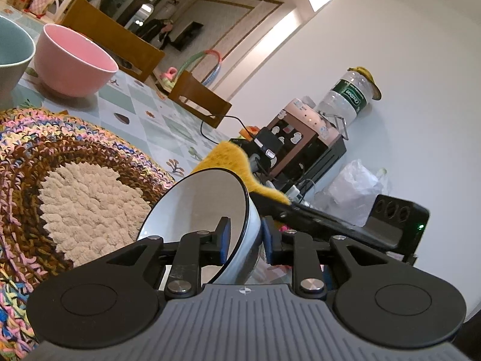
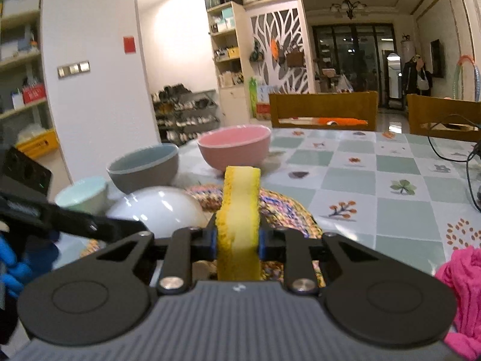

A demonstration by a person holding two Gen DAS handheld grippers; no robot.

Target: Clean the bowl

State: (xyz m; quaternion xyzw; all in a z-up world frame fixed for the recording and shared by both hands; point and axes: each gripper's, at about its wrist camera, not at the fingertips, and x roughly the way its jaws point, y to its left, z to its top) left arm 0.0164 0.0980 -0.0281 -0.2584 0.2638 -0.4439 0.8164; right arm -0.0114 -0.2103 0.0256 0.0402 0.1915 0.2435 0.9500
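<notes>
Sponge raised to the tilted white bowl

The left gripper (image 1: pixel 245 242) pinches the white bowl's (image 1: pixel 207 207) rim and holds it on edge just above the crocheted mat (image 1: pixel 90 162). The right gripper (image 2: pixel 237 242) is clamped on the yellow sponge (image 2: pixel 240 207) just beside the bowl. I would keep the rim steady and sweep the sponge across the inside with light pressure.

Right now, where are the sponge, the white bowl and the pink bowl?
sponge (image 2: pixel 240 198): right wrist view, its yellow front face.
white bowl (image 1: pixel 204 207): left wrist view, its inside.
pink bowl (image 2: pixel 237 150): right wrist view, its outer wall.
</notes>
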